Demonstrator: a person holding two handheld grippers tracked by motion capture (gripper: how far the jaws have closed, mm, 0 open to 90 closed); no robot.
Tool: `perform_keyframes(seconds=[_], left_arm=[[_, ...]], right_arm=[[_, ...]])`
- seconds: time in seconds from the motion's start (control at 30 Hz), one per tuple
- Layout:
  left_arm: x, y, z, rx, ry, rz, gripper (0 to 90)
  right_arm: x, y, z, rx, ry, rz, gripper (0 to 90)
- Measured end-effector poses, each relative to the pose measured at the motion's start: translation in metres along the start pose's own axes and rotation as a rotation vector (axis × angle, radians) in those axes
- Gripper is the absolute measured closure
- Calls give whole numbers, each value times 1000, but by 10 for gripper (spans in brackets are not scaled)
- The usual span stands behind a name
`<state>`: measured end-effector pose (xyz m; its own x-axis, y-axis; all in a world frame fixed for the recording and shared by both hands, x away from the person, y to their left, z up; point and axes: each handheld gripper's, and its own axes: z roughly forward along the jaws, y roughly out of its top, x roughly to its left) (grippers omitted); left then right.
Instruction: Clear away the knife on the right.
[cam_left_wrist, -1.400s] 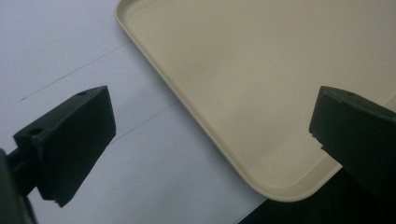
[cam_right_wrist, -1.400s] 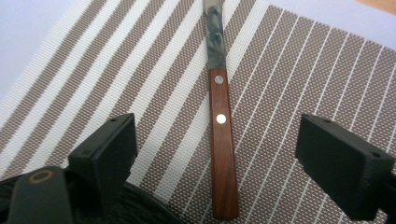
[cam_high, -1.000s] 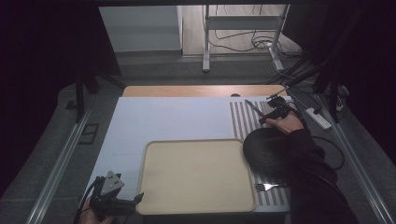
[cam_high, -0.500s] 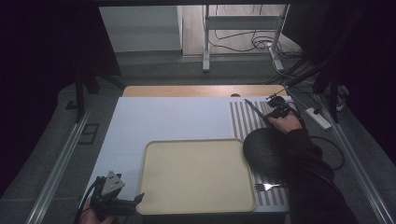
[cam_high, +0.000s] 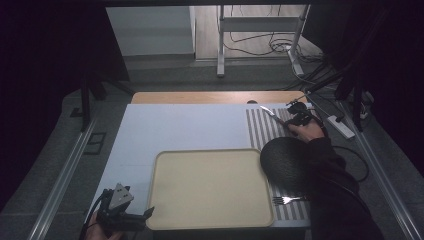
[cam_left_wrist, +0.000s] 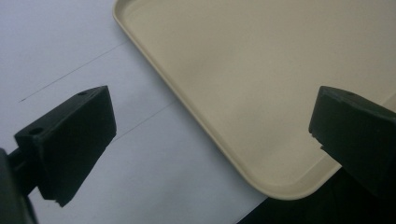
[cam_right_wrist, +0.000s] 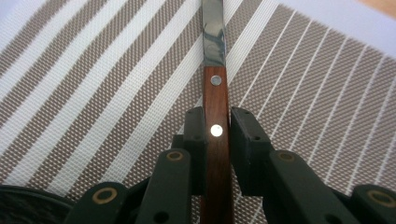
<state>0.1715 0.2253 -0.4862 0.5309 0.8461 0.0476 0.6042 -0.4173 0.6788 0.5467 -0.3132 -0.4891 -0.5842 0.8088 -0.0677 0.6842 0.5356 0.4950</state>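
The right gripper (cam_right_wrist: 217, 140) clamps a knife (cam_right_wrist: 215, 79) by its wooden handle over the striped mat (cam_high: 260, 131), far right; the left gripper (cam_left_wrist: 210, 140) gapes by the tray (cam_high: 210, 190), near left

The room is dim, with black curtains (cam_high: 45, 75) at both sides. Beyond the table (cam_high: 200, 97) lies grey floor (cam_high: 210, 77), a white wall panel (cam_high: 150, 30), a metal stand (cam_high: 260, 35) with 2 legs, loose cables (cam_high: 260, 47), and a power strip (cam_high: 339, 126) at right.
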Motion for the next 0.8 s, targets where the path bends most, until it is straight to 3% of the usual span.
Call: perform_keyframes(seconds=[0.4,0.8], left_arm=[[0,0,0,-1,0,-3,6],[0,0,0,-5,-1,-6,6]], right_arm=[[3,0,-22,-79,26,37,773],[32,-5,-37,-114,67,23,773]])
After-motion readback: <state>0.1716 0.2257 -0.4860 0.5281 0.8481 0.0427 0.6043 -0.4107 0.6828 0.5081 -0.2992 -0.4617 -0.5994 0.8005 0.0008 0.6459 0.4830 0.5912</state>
